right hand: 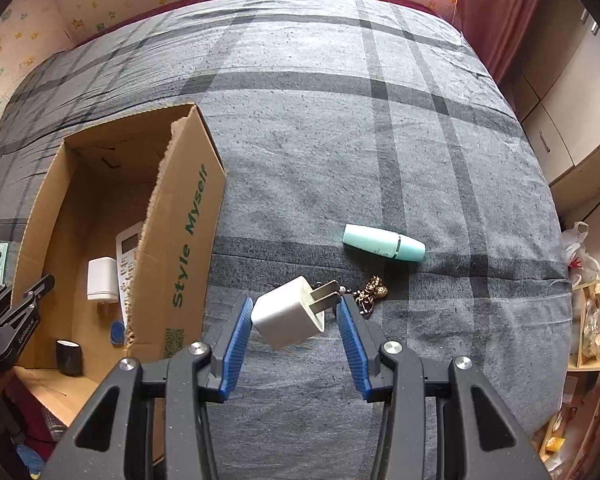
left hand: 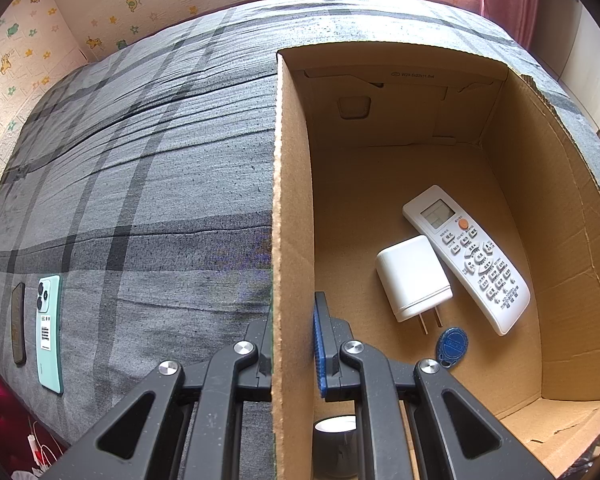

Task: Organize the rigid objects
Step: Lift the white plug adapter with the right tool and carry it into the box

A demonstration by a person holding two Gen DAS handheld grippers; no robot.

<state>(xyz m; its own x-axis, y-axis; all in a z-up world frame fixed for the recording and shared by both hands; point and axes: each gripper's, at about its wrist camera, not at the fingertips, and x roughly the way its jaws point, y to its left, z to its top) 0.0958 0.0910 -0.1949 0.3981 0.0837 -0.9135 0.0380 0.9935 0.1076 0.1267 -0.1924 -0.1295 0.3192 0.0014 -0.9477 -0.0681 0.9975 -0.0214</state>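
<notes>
The right gripper (right hand: 296, 316) is holding the charger (right hand: 288, 312) crosswise in part-open jaws, with the box (right hand: 180, 216) lying to its left, where the left gripper (left hand: 292, 344) is clamping the wall.

Matt grey plaid cloth is covering the bed (right hand: 340, 120); the box (right hand: 188, 216) is showing rough brown cardboard with torn edges; the small charger (right hand: 288, 316) is gleaming as smooth white plastic with metal prongs.

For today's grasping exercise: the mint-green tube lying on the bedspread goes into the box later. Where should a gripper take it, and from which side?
Grip the mint-green tube across its middle, coming from above. It lies flat on the bedspread with open cloth on both long sides, so the jaws can straddle its narrow width; the rounded ends would likely slip.
</notes>
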